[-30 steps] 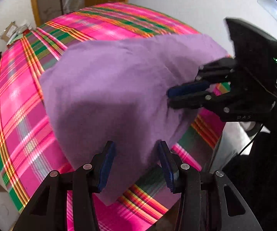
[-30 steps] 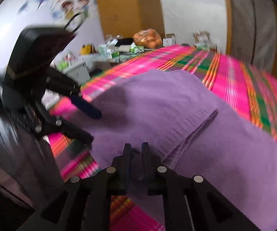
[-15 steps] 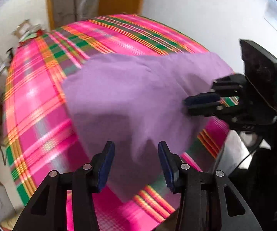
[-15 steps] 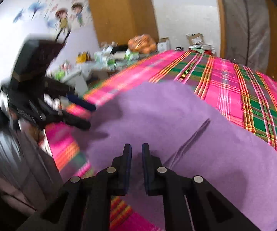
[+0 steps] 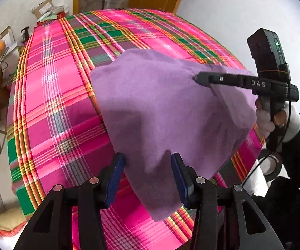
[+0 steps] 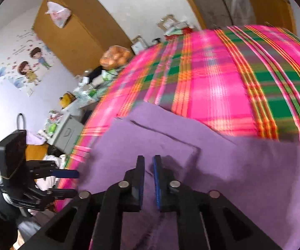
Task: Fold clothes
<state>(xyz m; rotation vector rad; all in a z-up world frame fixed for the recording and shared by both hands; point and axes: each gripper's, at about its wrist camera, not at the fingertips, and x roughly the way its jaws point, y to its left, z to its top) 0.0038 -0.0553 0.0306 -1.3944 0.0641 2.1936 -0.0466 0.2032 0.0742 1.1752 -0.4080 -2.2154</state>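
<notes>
A purple cloth (image 5: 160, 104) lies on the pink plaid bed cover (image 5: 56, 104), with its near corner hanging over the bed's front edge. My left gripper (image 5: 148, 166) is open; the cloth's near part shows between its blue-padded fingers, untouched. My right gripper (image 5: 196, 78), held by a gloved hand, is shut on a fold of the cloth and lifts it off the bed. In the right wrist view the right gripper (image 6: 148, 162) pinches the purple cloth (image 6: 243, 166), whose layered edges show ahead. The left gripper (image 6: 70, 183) hangs open off the bed's left side.
A roll of black tape (image 5: 271, 166) sits past the bed's right corner. A cluttered side table with an orange bag (image 6: 114, 57) and boxes stands beyond the far bed edge, near a brown wardrobe (image 6: 77, 31). A cushion (image 5: 6, 218) lies on the floor.
The right gripper, still shut on the cloth, has risen and carried its fold up and over toward the bed's middle. The left gripper stayed open and drew back from the cloth.
</notes>
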